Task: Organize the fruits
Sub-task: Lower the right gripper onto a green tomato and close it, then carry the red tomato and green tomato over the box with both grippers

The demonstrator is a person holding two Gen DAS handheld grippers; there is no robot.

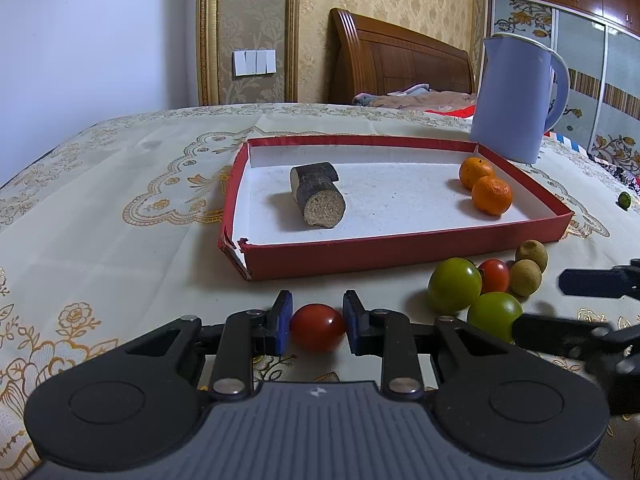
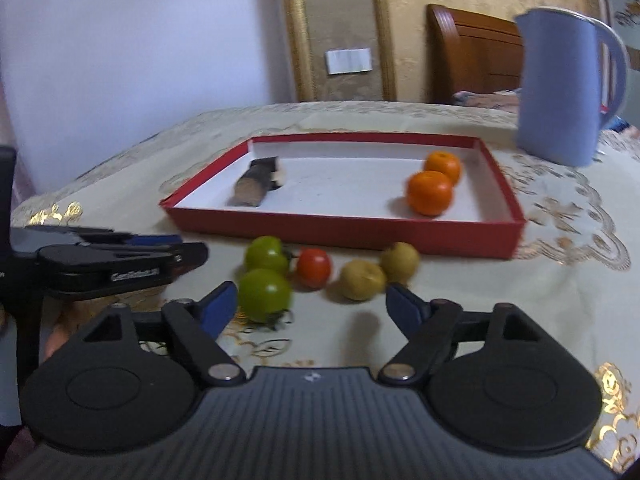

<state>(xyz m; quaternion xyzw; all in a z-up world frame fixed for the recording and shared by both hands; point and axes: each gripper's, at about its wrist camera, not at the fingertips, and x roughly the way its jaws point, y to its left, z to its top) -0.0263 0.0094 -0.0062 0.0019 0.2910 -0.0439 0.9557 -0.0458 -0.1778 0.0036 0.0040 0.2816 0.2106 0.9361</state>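
We see a big surface (image 1: 100, 208) with a cream and gold cloth. On it, at 12 o'clock from our tools, sits a flat red box (image 1: 400, 246). A tall blue jug (image 1: 516, 100) stands just behind the box, at 1 o'clock.

Inside the box, a dark cut stick piece (image 1: 316, 196) lies on the 9 o'clock side and 2 oranges (image 1: 486, 186) sit touching on the 3 o'clock side.

In front of the box, still on the cloth, wait 2 green tomatoes (image 2: 266, 276), 1 red tomato (image 2: 314, 268) and 2 small brown fruits (image 2: 378, 272), all close together.

Our left tool (image 1: 318, 326) is pinching a small red tomato (image 1: 318, 327) between its blue pads.

Our right tool (image 2: 312, 308) is spread with nothing inside. The near green tomato is right by its 9 o'clock pad.

What could go wrong? We think a hard squeeze could squash the soft tomato. The round fruits could roll away if the right tool bumps them. The 2 tools are near each other and could knock together.
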